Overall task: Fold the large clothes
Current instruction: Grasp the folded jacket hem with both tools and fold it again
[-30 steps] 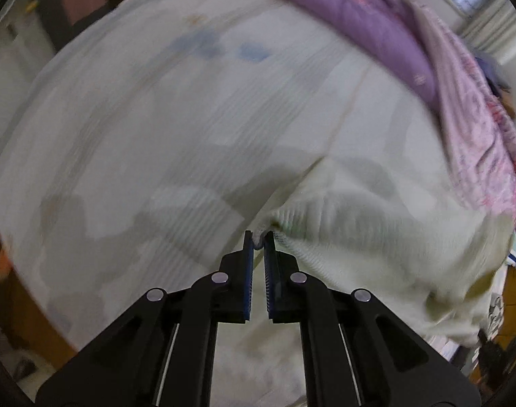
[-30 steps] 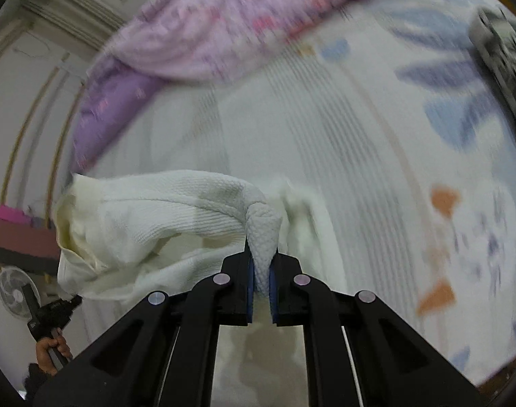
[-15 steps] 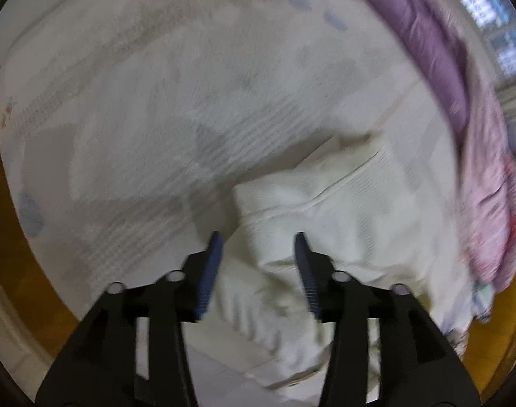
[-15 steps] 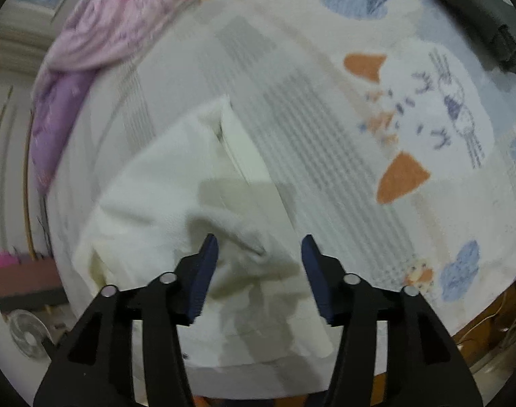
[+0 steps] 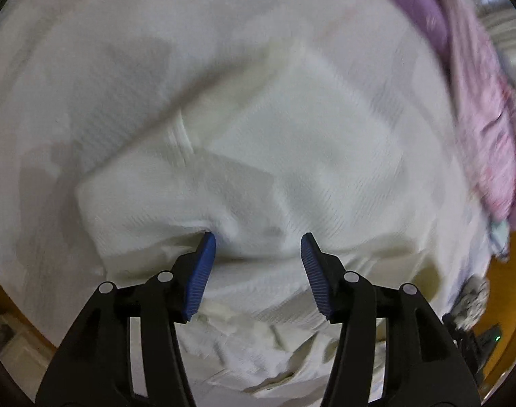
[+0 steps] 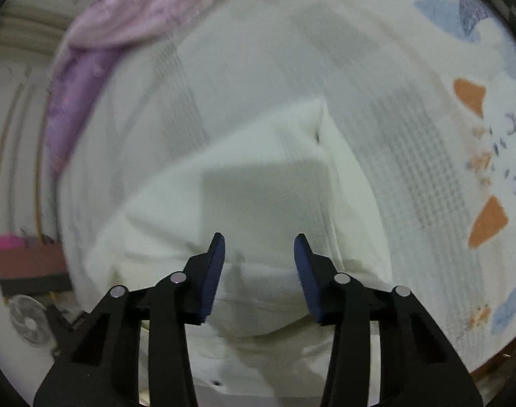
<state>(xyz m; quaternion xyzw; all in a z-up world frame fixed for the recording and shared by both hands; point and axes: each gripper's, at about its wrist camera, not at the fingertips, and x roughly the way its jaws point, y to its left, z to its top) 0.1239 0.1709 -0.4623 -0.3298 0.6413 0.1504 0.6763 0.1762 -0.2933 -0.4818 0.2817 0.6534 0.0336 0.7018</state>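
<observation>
Lying folded on the patterned bedsheet (image 6: 427, 156), the cream knit garment (image 5: 291, 156) spread out directly below both grippers; the left gripper (image 5: 258, 240) hovered over its rumpled near edge with its blue-padded fingers (image 5: 203, 264) spread wide and nothing between them; one fingertip sat close to a crease in the cloth, though whether it touched could not be told; the right gripper (image 6: 259, 240) likewise stood wide apart and empty above the garment's flat folded panel (image 6: 264, 190); a pink and purple quilt (image 5: 468, 78) was heaped along the far side of the bed; a small fan (image 6: 30, 322) stood on the floor beyond the mattress.
</observation>
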